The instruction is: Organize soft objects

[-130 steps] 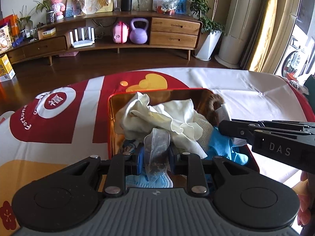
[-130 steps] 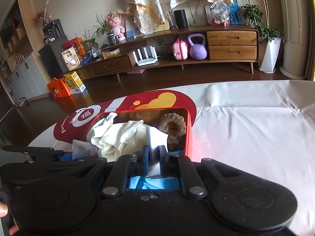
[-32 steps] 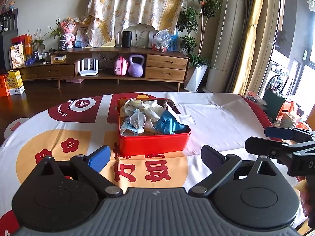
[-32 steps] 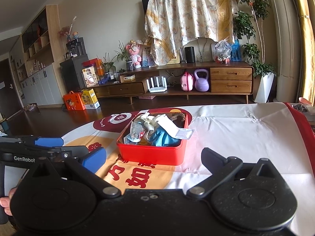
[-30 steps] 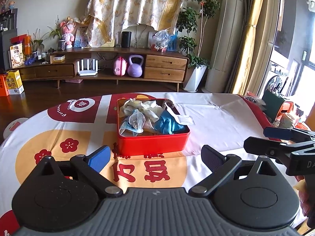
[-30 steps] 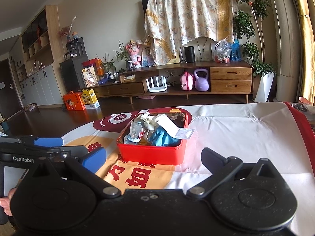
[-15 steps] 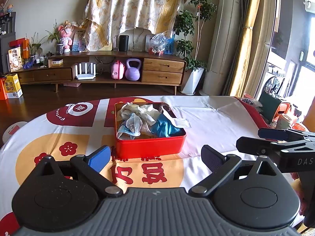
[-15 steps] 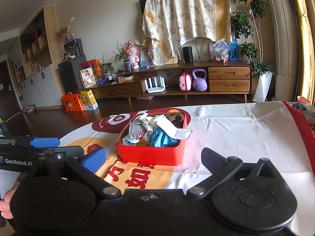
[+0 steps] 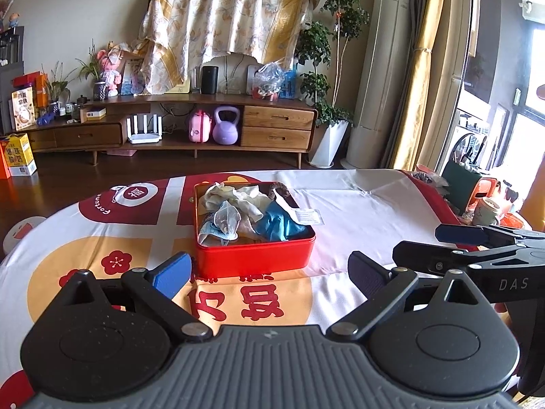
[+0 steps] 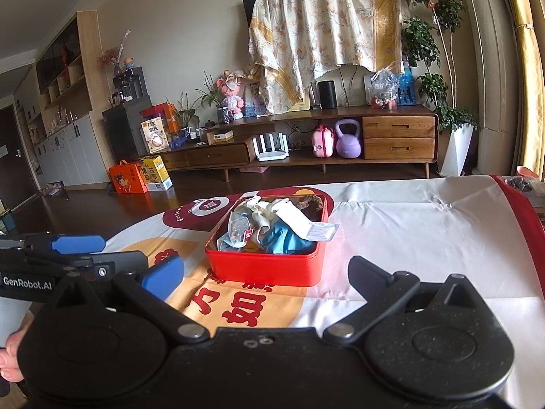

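While the tablecloth (image 9: pixel 368 204) is filling the middle band of both views with its white, red and orange print, the long wooden sideboard (image 9: pixel 177 136) is running across the upper half behind it, with a floral sheet (image 9: pixel 224 24) hanging over the wall above and a leafy potted plant (image 9: pixel 323 58) standing at its right end. Lower on that sideboard, a purple kettlebell (image 9: pixel 225 126) is sitting just beside a pink case (image 9: pixel 198 130).

At the centre of the frame the red tin (image 9: pixel 252 259) is resting on the cloth, holding the soft things in a loose heap: cream cloths (image 9: pixel 238 197) toward the back, a blue cloth (image 9: pixel 279 225) at the right, a clear plastic bag (image 9: pixel 226 220) at the left, and a white tag (image 9: pixel 308 216) lying over the right rim. A brown fuzzy ring (image 10: pixel 311 201) is peeking up at the far edge.

Along the bottom of each frame, the left gripper (image 9: pixel 269 271) and the right gripper (image 10: pixel 267 272) are both hanging with fingers spread wide and nothing between them, well short of the tin. Nothing is lying between either gripper and the tin; only printed cloth is showing there. The other tool is poking in at each frame's side edge
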Demonstrator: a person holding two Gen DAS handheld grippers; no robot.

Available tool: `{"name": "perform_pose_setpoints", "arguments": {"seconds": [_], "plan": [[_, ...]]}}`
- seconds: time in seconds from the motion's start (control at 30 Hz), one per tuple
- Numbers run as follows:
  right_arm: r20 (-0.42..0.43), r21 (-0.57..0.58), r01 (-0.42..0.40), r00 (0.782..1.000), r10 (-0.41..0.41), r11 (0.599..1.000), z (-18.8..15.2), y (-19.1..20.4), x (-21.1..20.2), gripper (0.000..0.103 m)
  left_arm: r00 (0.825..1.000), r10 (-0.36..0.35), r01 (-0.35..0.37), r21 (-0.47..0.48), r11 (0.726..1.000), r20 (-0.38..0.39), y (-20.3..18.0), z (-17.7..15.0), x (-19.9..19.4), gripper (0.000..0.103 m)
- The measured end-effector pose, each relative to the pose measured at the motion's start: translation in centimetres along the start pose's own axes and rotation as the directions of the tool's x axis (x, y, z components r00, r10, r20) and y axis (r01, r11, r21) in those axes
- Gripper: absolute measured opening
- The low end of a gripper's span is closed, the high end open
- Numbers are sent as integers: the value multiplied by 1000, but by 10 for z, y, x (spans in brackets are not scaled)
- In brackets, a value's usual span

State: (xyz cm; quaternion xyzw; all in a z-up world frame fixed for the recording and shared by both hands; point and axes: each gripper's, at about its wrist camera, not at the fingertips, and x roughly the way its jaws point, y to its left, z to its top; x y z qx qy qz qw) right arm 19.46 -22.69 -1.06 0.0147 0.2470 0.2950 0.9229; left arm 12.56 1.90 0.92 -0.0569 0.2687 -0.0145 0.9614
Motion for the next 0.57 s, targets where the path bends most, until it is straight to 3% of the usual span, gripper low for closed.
{"name": "perform_pose_setpoints", "arguments": {"seconds": [0.57], "plan": [[-8,1,-3,1000,3,1000,-3,7,3,103,1000,4,-4,13,1000,7,-5,-2,-5,99]]}}
